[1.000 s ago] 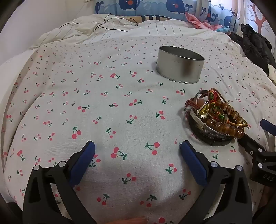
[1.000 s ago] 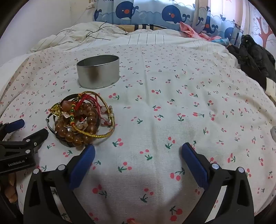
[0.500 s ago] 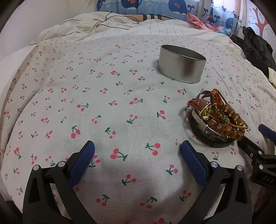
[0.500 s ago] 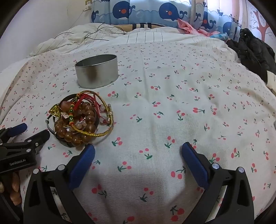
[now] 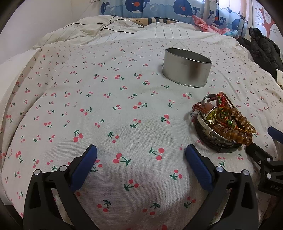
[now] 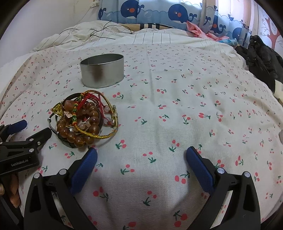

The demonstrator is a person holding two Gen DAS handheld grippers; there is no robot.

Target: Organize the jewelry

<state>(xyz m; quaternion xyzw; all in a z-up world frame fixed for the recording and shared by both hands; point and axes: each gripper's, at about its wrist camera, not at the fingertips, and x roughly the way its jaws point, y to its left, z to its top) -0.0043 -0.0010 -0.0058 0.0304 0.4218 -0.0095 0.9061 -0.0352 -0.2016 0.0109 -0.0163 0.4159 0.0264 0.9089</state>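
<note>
The left gripper [image 5: 141, 160] hovered with its blue-padded jaws spread wide above a cherry-print cloth [image 5: 106, 109], nothing between them. The right gripper [image 6: 141, 160] was held the same way, jaws wide apart and empty over bare fabric. In the right wrist view, the left gripper's dark fingers [image 6: 39, 136] reached in from the left edge, their tips just short of a pile of jewelry [image 6: 83, 118]; part of a hand [image 6: 12, 192] showed below the tool at that edge. In the left wrist view, the right gripper's fingers [image 5: 256, 154] entered from the right edge, close beside the same pile.

The pile of jewelry [image 5: 224, 123] lay on the cloth between the two tools: amber-brown bead bracelets, a gold braided cord bangle, red knotted cords, a silver bangle and a dark band underneath, all tangled in one heap. Whether either tool touched the heap could not be told.

Just beyond the pile stood an open oval metal tin [image 5: 186, 69], upright on the cloth and apart from the jewelry; its inside could not be seen. Farther back lay a rumpled striped bedsheet [image 6: 152, 38] with a thin black cable [image 6: 106, 29] across it, a whale-print curtain [image 6: 159, 10] behind, and dark clothing [image 6: 261, 56] heaped at the right.
</note>
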